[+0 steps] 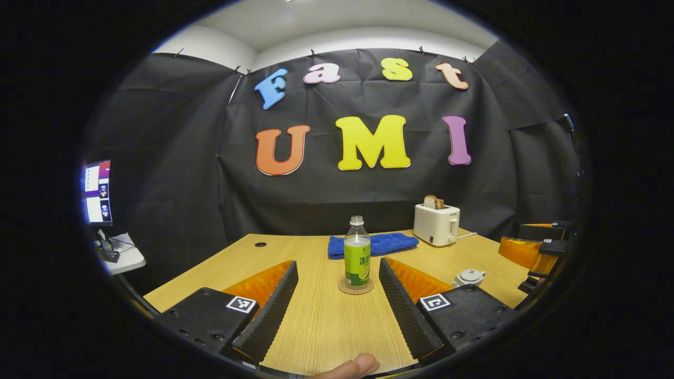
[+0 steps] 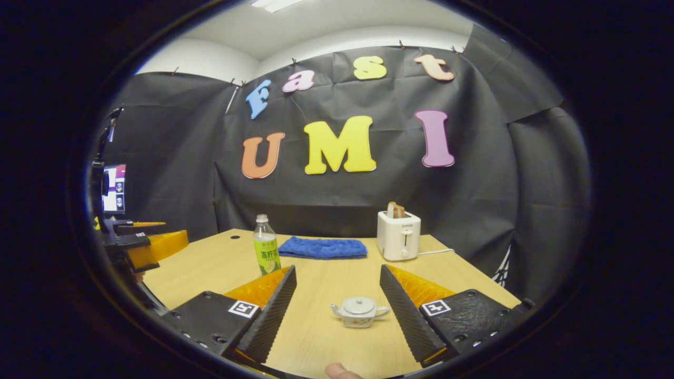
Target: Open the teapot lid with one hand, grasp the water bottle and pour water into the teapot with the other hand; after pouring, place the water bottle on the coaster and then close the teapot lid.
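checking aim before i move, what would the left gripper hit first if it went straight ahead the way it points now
Most likely the water bottle, standing on its coaster dead ahead between the open jaws of the left gripper. Bare table lies before it; the exact depth is hard to judge.

Your left gripper (image 1: 337,295) is held level and pointing forward, its jaws spread wide with nothing between them. Your right gripper (image 2: 337,297) matches it, jaws wide apart and gripping nothing. A fingertip (image 1: 350,366) of your hand shows at the bottom edge of the left gripper view, and another fingertip (image 2: 337,371) in the right gripper view.
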Demonstrator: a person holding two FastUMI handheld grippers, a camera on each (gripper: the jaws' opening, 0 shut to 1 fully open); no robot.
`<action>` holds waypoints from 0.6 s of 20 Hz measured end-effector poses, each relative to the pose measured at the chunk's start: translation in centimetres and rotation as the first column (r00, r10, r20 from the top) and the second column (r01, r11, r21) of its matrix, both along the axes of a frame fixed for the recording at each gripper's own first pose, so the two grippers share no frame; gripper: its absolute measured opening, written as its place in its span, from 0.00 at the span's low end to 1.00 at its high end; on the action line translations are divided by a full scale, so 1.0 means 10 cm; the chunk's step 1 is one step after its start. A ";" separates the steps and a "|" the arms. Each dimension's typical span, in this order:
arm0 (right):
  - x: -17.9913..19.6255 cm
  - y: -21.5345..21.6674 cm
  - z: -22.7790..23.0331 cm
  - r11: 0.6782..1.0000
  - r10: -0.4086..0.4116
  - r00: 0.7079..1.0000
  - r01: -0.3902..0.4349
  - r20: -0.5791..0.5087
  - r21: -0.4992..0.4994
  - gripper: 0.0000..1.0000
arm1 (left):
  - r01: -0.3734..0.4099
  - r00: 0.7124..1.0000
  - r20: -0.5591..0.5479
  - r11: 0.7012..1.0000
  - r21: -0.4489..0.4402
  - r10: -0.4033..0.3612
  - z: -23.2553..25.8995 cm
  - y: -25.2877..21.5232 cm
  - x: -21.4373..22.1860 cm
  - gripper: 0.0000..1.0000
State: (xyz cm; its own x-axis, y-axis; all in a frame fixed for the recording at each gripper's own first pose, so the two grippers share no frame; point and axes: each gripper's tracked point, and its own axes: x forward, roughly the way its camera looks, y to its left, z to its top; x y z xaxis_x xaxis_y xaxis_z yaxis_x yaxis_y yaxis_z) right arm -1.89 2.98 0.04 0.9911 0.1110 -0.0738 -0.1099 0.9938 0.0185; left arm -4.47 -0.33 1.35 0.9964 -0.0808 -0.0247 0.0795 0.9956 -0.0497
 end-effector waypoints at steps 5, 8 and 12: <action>0.05 0.10 0.00 1.000 0.010 1.000 -0.010 0.002 0.030 0.95 | 0.000 1.000 0.008 1.000 -0.016 0.000 0.04 0.05 -0.02 0.96; 0.02 0.06 -0.04 0.999 0.005 1.000 -0.005 0.001 0.041 0.96 | 0.003 1.000 0.019 1.000 -0.007 -0.003 0.06 0.02 -0.01 0.96; 0.00 -0.10 -0.03 0.999 -0.025 1.000 0.025 0.012 0.035 0.96 | 0.023 1.000 0.019 1.000 0.005 -0.023 0.03 -0.09 0.01 0.96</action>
